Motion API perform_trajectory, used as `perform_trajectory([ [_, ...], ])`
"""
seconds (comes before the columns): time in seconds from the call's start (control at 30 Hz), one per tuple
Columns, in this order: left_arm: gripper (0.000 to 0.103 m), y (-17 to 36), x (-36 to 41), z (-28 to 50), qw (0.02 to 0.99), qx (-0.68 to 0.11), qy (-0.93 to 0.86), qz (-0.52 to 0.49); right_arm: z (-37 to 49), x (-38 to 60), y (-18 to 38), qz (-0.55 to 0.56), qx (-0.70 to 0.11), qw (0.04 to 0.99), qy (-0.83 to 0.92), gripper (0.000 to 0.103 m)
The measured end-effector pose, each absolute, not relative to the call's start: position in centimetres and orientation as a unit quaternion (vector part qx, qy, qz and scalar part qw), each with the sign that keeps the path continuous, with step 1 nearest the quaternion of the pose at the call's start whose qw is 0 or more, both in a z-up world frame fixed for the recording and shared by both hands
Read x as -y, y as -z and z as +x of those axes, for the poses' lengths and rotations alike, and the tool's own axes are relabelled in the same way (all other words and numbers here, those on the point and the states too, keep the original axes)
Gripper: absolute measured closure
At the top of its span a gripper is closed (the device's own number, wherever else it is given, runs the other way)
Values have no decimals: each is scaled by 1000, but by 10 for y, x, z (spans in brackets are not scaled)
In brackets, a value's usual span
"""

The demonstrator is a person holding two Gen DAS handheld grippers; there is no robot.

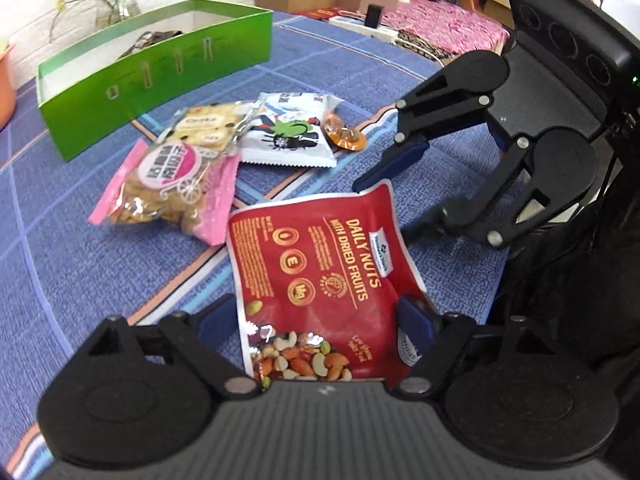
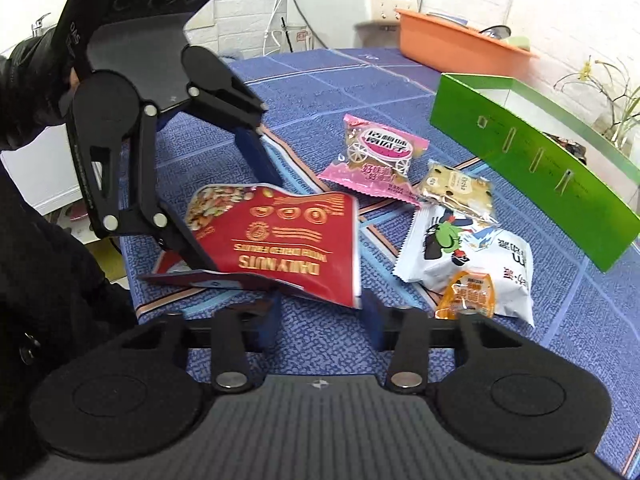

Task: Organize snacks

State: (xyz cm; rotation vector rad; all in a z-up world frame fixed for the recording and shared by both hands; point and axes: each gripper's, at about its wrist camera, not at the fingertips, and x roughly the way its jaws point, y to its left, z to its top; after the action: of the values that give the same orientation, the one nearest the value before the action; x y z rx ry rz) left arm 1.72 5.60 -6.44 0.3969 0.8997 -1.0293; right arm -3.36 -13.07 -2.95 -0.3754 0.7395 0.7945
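Observation:
A red "Daily Nuts" pouch [image 1: 320, 276] lies between the fingers of my left gripper [image 1: 320, 320]. The jaws stand wide on either side of it, open and not pressing. The pouch also shows in the right wrist view [image 2: 288, 240], with the left gripper [image 2: 228, 184] around it. My right gripper [image 2: 320, 312] is open and empty, just before the pouch's near corner; it shows in the left wrist view [image 1: 400, 184]. A pink snack bag [image 1: 172, 184], a cookie pack [image 1: 208, 128], a white snack bag [image 1: 288, 136] and a small orange packet [image 1: 344, 134] lie on the blue cloth.
A green cardboard box [image 1: 160, 76] stands open behind the snacks, with something dark inside; it shows in the right wrist view [image 2: 532, 168]. An orange basin [image 2: 460, 40] sits at the table's far end. The blue checked tablecloth [image 1: 80, 260] covers the table.

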Motion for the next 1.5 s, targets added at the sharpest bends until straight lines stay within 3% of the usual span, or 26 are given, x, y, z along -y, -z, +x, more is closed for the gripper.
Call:
perform_trajectory([
  [0.3, 34, 69, -77, 6, 797, -396, 446, 99, -34, 142, 31, -120, -352, 849, -375, 46],
  [0.43, 34, 71, -75, -2, 814, -388, 422, 90, -11, 169, 31, 52, -422, 833, -353, 43],
  [0.57, 33, 68, -66, -6, 822, -402, 392, 94, 7, 210, 50, 294, -526, 740, -300, 36],
  [0.7, 29, 64, -46, -10, 830, -427, 341, 111, 2, 216, 64, 392, -524, 712, -255, 36],
  [0.77, 27, 66, -37, -14, 834, -425, 329, 121, 1, 206, 64, 393, -521, 714, -253, 36],
  [0.83, 27, 67, -34, -18, 844, -417, 313, 123, 1, 193, 62, 380, -508, 727, -262, 28],
  [0.9, 27, 69, -37, -19, 854, -411, 300, 111, 1, 181, 55, 326, -484, 760, -284, 34],
  [0.93, 27, 70, -39, -21, 858, -406, 296, 108, -1, 177, 50, 286, -471, 781, -292, 63],
  [0.97, 28, 70, -41, -21, 862, -404, 290, 102, -5, 171, 46, 241, -460, 805, -286, 80],
  [1.0, 29, 70, -42, -23, 865, -400, 285, 99, -11, 165, 43, 198, -445, 827, -282, 86],
  [1.13, 32, 65, -42, -37, 882, -365, 273, 115, -28, 150, 33, 119, -397, 862, -291, 86],
  [1.4, 44, 40, -48, -35, 904, -325, 260, 101, -28, 156, 10, 101, -340, 887, -295, 87],
  [1.47, 74, 35, -48, -30, 904, -326, 261, 96, -24, 160, 6, 99, -328, 894, -288, 87],
  [1.5, 76, 35, -47, -25, 901, -332, 266, 88, -21, 163, 5, 99, -323, 897, -284, 87],
])
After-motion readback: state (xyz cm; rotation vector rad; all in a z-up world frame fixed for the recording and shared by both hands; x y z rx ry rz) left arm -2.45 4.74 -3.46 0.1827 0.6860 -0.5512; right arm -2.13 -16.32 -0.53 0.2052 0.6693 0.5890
